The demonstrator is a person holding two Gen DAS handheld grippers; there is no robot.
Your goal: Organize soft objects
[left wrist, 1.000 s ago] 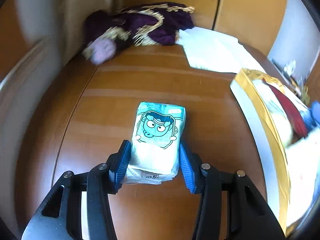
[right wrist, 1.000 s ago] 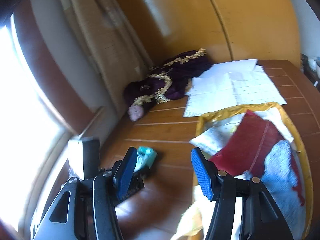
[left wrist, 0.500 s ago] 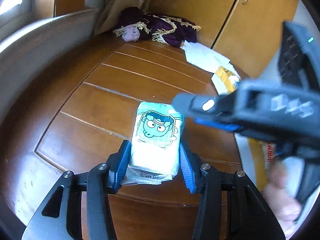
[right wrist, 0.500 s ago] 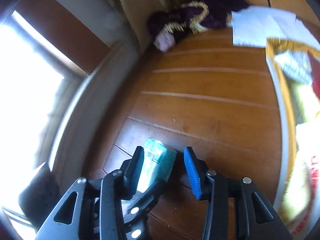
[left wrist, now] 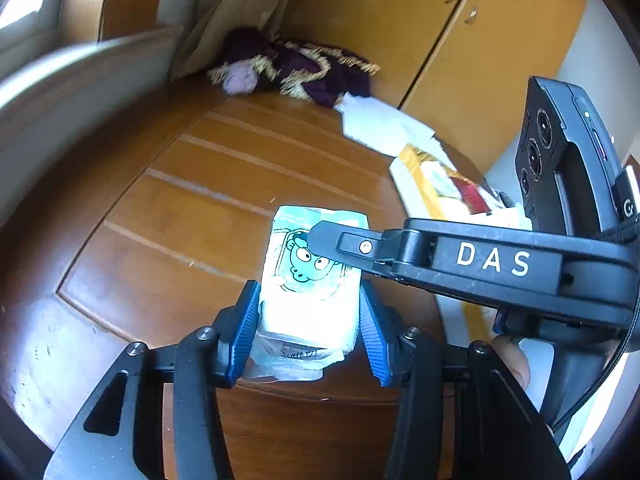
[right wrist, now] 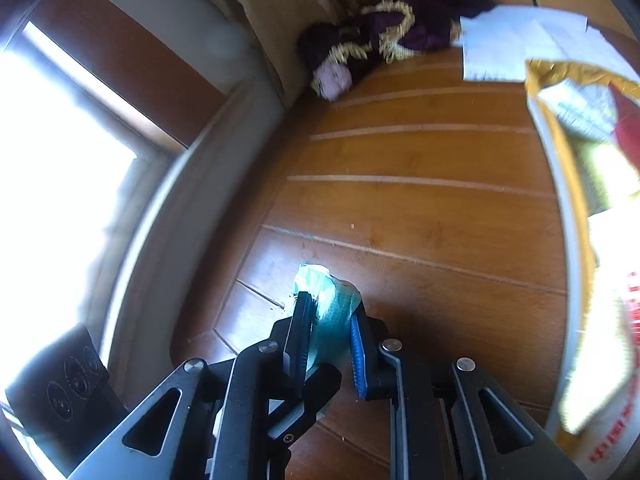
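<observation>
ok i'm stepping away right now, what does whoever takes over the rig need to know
Left tool: shut on the tissue pack, gripping its near end just above the wooden tabletop.
Right tool: reaching in from the right, its fingers closed around the same pack's far end; the grip looks real but is not certain.
Tray of cloths and packets sits to the right; the purple fringed cloth and white papers lie at the far corner.
Done: pack picked up.
Left: place the pack, likely in the tray, then sort the rest.

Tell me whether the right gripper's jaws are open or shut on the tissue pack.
Shut on it. In the right wrist view the right gripper pinches the teal tissue pack, with both blue pads pressed against its sides and no gap showing.
</observation>
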